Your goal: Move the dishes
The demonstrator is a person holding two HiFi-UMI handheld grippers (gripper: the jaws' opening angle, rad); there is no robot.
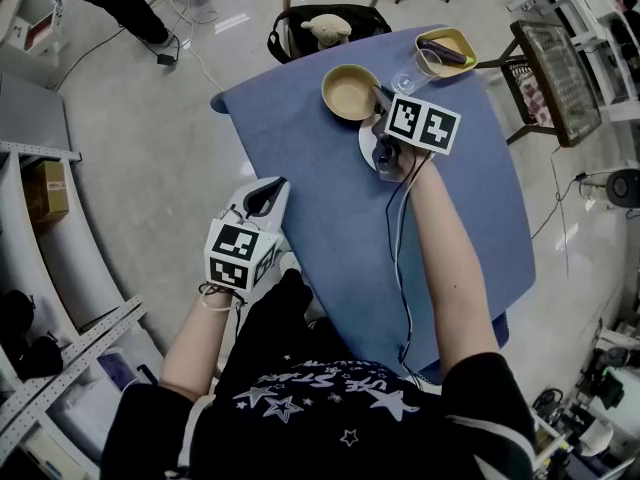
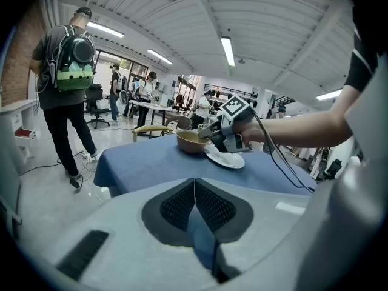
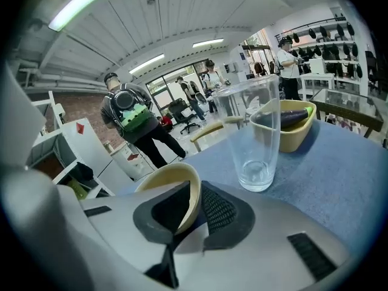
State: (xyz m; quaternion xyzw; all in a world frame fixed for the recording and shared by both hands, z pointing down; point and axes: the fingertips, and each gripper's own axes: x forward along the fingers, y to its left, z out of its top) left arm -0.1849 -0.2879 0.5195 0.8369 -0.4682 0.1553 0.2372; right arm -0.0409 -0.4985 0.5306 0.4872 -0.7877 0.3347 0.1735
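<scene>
A tan bowl [image 1: 349, 91] stands on the blue table [image 1: 330, 228], just beyond a white plate [image 1: 368, 146]. My right gripper [image 1: 379, 95] reaches over the plate and is shut on the bowl's near rim [image 3: 185, 202]. From the left gripper view, the bowl [image 2: 190, 142] and the plate [image 2: 225, 159] show side by side, with the right gripper [image 2: 209, 133] at the bowl. An empty glass [image 3: 254, 135] and a yellow bowl holding an eggplant [image 3: 290, 123] stand behind. My left gripper [image 1: 267, 194] hangs off the table's left edge, shut and holding nothing [image 2: 194, 183].
A wooden chair with a plush toy [image 1: 326, 29] stands at the table's far end. A wire-backed chair [image 1: 556, 68] is at the right and white shelving [image 1: 60, 268] at the left. A person with a backpack [image 2: 68, 90] stands on the floor to the left.
</scene>
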